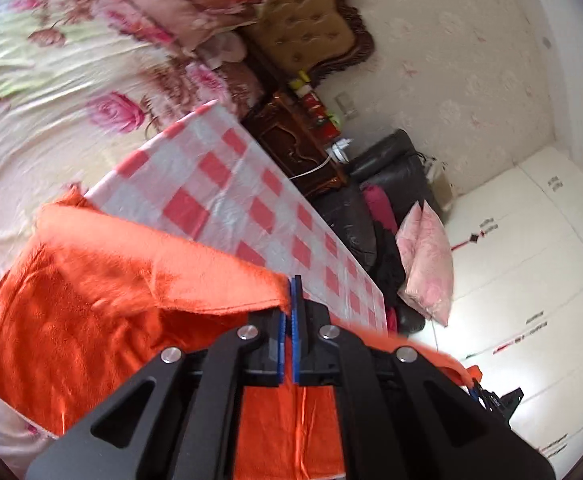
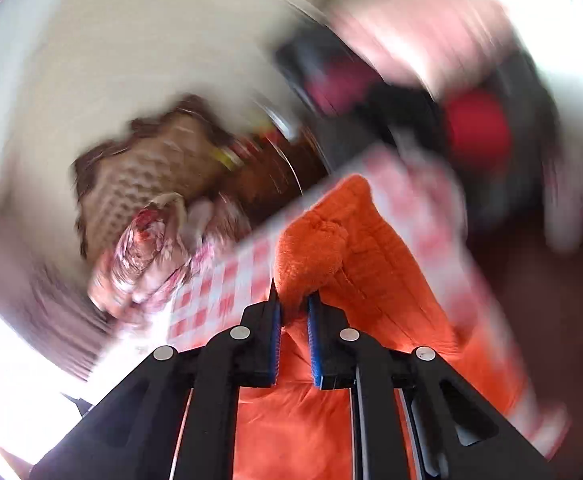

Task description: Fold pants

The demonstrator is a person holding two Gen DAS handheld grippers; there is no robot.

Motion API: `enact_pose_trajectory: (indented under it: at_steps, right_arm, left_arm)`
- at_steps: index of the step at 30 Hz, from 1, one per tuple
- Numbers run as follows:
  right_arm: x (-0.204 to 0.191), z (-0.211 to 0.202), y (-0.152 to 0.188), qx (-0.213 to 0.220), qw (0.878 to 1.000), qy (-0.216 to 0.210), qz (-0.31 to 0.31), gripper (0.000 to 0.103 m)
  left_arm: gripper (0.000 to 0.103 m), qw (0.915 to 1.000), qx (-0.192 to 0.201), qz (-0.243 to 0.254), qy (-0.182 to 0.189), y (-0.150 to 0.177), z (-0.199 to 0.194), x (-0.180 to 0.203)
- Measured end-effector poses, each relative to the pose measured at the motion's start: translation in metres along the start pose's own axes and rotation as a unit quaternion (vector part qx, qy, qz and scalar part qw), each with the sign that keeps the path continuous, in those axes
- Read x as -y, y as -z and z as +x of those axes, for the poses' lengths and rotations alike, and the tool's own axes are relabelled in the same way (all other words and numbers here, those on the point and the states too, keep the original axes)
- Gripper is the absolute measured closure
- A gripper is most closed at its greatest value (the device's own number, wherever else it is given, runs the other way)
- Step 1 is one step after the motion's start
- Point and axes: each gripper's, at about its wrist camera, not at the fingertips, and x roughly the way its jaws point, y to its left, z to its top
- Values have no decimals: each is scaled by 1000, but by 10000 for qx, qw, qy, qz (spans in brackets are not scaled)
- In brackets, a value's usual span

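Observation:
Fuzzy orange pants lie over a red-and-white checked table. My left gripper is shut on an edge of the orange cloth, which is lifted and stretches away to the left from the blue pads. In the blurred right wrist view, a thick bunch of the orange pants sits between the blue pads of my right gripper, and the pads press on it. More orange cloth hangs below both grippers.
A bed with a floral cover runs along the left, with pillows and a padded headboard. Behind the table stand a dark wooden nightstand, a black armchair and a pink pillow. White floor lies to the right.

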Motion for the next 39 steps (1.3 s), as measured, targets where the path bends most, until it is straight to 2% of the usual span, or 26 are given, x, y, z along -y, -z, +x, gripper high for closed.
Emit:
enact_pose_trajectory:
  at_steps: [1, 3, 5, 6, 8, 10, 12, 14, 15, 16, 17, 18, 21, 23, 25, 27, 30, 31, 33, 36, 38, 39]
  right_arm:
    - [7, 2, 5, -92, 9999, 42, 64, 91]
    - [45, 18, 34, -673, 9954, 249, 628, 92]
    - [81, 28, 72, -1184, 9857, 736, 950, 92]
    - [97, 30, 90, -1379, 9807, 825, 1115, 92]
    - [122, 33, 120, -1761, 9685, 1031, 1424, 92]
    - [136, 34, 136, -1934, 9625, 1050, 1587, 91]
    - [141, 33, 136, -1968, 9612, 1028, 1634, 91]
    - [140, 37, 131, -2015, 9604, 1005, 1643, 81]
    - [138, 39, 128, -2036, 9597, 982, 1671, 80]
    - [139, 41, 125, -2023, 9596, 934, 1718, 82]
    - [139, 41, 124, -1969, 9599, 924, 1767, 93]
    - [137, 38, 122, -1948, 9597, 889, 1819, 95]
    - [121, 18, 114, -1769, 9687, 709, 1588, 96]
    - [119, 15, 115, -1801, 9684, 762, 1548, 97]
    - [126, 22, 124, -1994, 9622, 1033, 1543, 97]
    - [126, 26, 131, -2093, 9582, 1213, 1525, 97]
    - [109, 7, 121, -1831, 9670, 1082, 1402, 97]
    - [100, 2, 115, -1756, 9712, 1103, 1171, 97]
    - [103, 7, 116, -1849, 9687, 1315, 1004, 97]
    - [122, 22, 131, -2149, 9549, 1730, 1103, 97]
    - [119, 24, 139, -2151, 9521, 1987, 879, 97]
    - [117, 25, 141, -2162, 9508, 2072, 800, 97]
  left_arm:
    - [102, 9999, -96, 107, -75, 10, -4, 2]
    - [102, 9989, -431, 93, -138, 38, -5, -7]
    - [102, 9957, -813, 86, -446, 75, -3, -25]
    - [102, 9935, -980, 33, -585, 92, -1, -36]
    - [102, 9902, -1204, -202, -682, 115, 3, -56]
    - [102, 9881, -1201, -327, -898, 124, 5, -69]
    - [102, 9891, -1146, -436, -819, 124, 5, -73]
    - [102, 9899, -1096, -328, -842, 120, 5, -69]
    - [102, 9898, -1090, -349, -848, 120, 3, -69]
    - [102, 9898, -1083, -382, -843, 119, 0, -68]
    - [102, 9904, -1022, -379, -855, 118, -7, -65]
    - [102, 9920, -921, -299, -815, 118, -18, -57]
    - [102, 9924, -829, -15, -909, 118, -33, -44]
    - [102, 9891, -1056, -224, -999, 126, -25, -59]
    - [102, 9851, -1252, -601, -1018, 136, -16, -79]
    - [102, 9859, -1180, -583, -1038, 139, -17, -80]
    - [102, 9884, -1059, -426, -1005, 135, -22, -70]
    - [102, 9880, -1086, -448, -1003, 134, -20, -72]
    - [102, 9856, -1264, -571, -963, 137, -8, -81]
    - [96, 9847, -1276, -631, -1007, 141, -3, -87]
    - [81, 9872, -1104, -807, -827, 138, -9, -93]
    - [78, 9885, -937, -892, -778, 134, -14, -98]
